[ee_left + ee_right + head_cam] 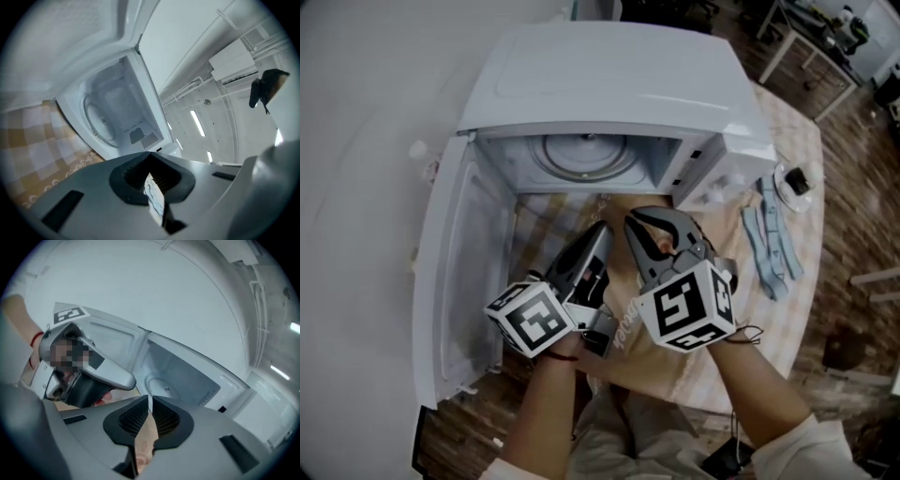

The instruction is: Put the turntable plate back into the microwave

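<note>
Closed and empty: left tool [150, 154], right tool [149, 398], in front of open microwave [609, 84]; plate [586, 155] inside. Only in head view: blue cloth [769, 244] right of microwave.

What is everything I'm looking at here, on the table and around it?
Microwave: one, white, on the table, door swung open to the left.
Turntable plate: one, clear, lying inside the microwave.
Tablecloth: one, beige and white checks, under the microwave.
Cloth strips: a small bunch, blue-grey, on the tablecloth right of the microwave.
Small item: one, white with a black part, just beyond the strips; too small to identify.
Floor: dark wood, at the right.
Left gripper: one, grey, before the opening; jaws together, empty.
Right gripper: one, grey, beside it; jaws together, empty.
Arms: two, at the bottom, holding the grippers.
</note>
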A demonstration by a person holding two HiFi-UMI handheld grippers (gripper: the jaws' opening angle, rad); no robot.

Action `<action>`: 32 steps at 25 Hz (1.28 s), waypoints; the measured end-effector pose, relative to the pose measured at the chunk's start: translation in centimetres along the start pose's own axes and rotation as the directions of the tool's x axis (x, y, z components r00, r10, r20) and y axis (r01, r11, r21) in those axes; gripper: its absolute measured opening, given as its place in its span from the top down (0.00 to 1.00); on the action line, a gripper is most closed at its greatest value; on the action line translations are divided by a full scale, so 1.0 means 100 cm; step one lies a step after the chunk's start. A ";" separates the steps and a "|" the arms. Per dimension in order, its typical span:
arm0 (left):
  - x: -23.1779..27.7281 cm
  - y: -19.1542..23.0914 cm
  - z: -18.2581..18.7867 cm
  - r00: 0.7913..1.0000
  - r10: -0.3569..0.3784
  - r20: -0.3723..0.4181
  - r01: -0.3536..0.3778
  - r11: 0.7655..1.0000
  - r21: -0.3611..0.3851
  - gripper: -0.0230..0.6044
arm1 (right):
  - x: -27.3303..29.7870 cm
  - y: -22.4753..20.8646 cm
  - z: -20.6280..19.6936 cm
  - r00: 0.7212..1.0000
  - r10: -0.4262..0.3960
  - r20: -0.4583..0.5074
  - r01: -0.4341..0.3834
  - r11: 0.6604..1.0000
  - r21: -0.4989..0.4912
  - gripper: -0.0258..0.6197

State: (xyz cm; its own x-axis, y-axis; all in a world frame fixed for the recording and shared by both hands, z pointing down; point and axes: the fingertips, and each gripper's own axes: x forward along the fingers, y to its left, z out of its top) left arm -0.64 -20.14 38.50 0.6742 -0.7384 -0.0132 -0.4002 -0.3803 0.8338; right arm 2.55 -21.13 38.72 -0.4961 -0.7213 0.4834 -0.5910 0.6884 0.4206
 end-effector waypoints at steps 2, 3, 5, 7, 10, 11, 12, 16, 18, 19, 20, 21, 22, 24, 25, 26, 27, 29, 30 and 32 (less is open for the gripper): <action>-0.002 -0.017 0.001 1.000 -0.027 0.010 0.026 0.997 0.077 0.96 | -0.013 0.000 0.005 0.999 0.029 0.043 -0.034 0.992 0.124 0.88; -0.004 -0.025 0.001 0.999 -0.042 0.011 0.041 0.993 0.111 0.96 | -0.020 -0.001 0.008 0.997 0.041 0.065 -0.052 0.983 0.176 0.89; -0.006 -0.039 -0.001 0.998 -0.061 -0.002 0.060 0.984 0.167 0.96 | -0.034 -0.003 0.015 0.992 0.062 0.112 -0.090 0.961 0.261 0.89; -0.008 -0.051 -0.005 0.997 -0.067 -0.029 0.071 0.974 0.217 0.96 | -0.049 -0.004 0.020 0.984 0.082 0.159 -0.130 0.939 0.320 0.89; -0.012 -0.068 -0.008 0.995 -0.077 -0.062 0.091 0.958 0.273 0.96 | -0.067 -0.006 0.026 0.974 0.097 0.204 -0.168 0.915 0.367 0.89; -0.013 -0.074 -0.010 0.994 -0.084 -0.071 0.101 0.953 0.287 0.96 | -0.073 -0.006 0.026 0.972 0.103 0.212 -0.178 0.910 0.376 0.89; -0.013 -0.081 -0.013 0.992 -0.092 -0.081 0.113 0.947 0.301 0.96 | -0.078 -0.005 0.027 0.970 0.111 0.218 -0.190 0.903 0.385 0.89; -0.016 -0.107 -0.029 0.984 -0.108 -0.145 0.155 0.917 0.367 0.96 | -0.100 0.002 0.029 0.956 0.132 0.262 -0.239 0.867 0.437 0.89; -0.019 -0.118 -0.035 0.979 -0.111 -0.171 0.170 0.908 0.382 0.96 | -0.111 0.003 0.029 0.950 0.129 0.285 -0.256 0.844 0.471 0.89; -0.021 -0.124 -0.038 0.976 -0.116 -0.182 0.179 0.905 0.386 0.96 | -0.116 0.004 0.030 0.947 0.127 0.295 -0.264 0.833 0.486 0.89; -0.024 -0.129 -0.040 0.974 -0.121 -0.194 0.189 0.901 0.391 0.96 | -0.122 0.004 0.030 0.945 0.125 0.303 -0.268 0.826 0.496 0.89; -0.026 -0.135 -0.042 0.971 -0.124 -0.206 0.198 0.896 0.398 0.96 | -0.128 0.003 0.031 0.944 0.121 0.308 -0.269 0.822 0.502 0.89; -0.028 -0.140 -0.044 0.968 -0.126 -0.218 0.207 0.890 0.406 0.96 | -0.134 0.003 0.033 0.943 0.114 0.313 -0.268 0.819 0.507 0.89; -0.031 -0.150 -0.046 0.963 -0.130 -0.234 0.221 0.881 0.419 0.96 | -0.146 -0.001 0.038 0.939 0.094 0.330 -0.265 0.810 0.522 0.89; -0.033 -0.154 -0.045 0.962 -0.134 -0.236 0.225 0.879 0.421 0.96 | -0.151 -0.003 0.041 0.936 0.082 0.342 -0.266 0.803 0.534 0.89; -0.035 -0.159 -0.045 0.962 -0.138 -0.236 0.229 0.878 0.420 0.96 | -0.157 -0.005 0.044 0.933 0.068 0.353 -0.265 0.794 0.547 0.89; -0.037 -0.165 -0.045 0.961 -0.143 -0.237 0.234 0.877 0.420 0.96 | -0.163 -0.007 0.046 0.931 0.053 0.361 -0.262 0.785 0.561 0.89; -0.042 -0.177 -0.046 0.959 -0.154 -0.239 0.247 0.869 0.428 0.96 | -0.175 -0.009 0.051 0.927 0.020 0.375 -0.255 0.767 0.589 0.89; -0.045 -0.183 -0.045 0.958 -0.158 -0.239 0.252 0.863 0.437 0.96 | -0.181 -0.009 0.054 0.923 0.003 0.386 -0.253 0.759 0.600 0.89; -0.049 -0.194 -0.042 0.958 -0.166 -0.233 0.258 0.852 0.455 0.96 | -0.192 -0.009 0.062 0.911 -0.027 0.412 -0.256 0.747 0.614 0.89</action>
State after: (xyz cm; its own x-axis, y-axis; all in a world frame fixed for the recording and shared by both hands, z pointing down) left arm 6.39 -6.81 24.75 0.8571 -0.5147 -0.0221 -0.4496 -0.7682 0.4558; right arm 8.64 -8.40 24.26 -0.6980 -0.7072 0.1125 -0.7051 0.6512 -0.2809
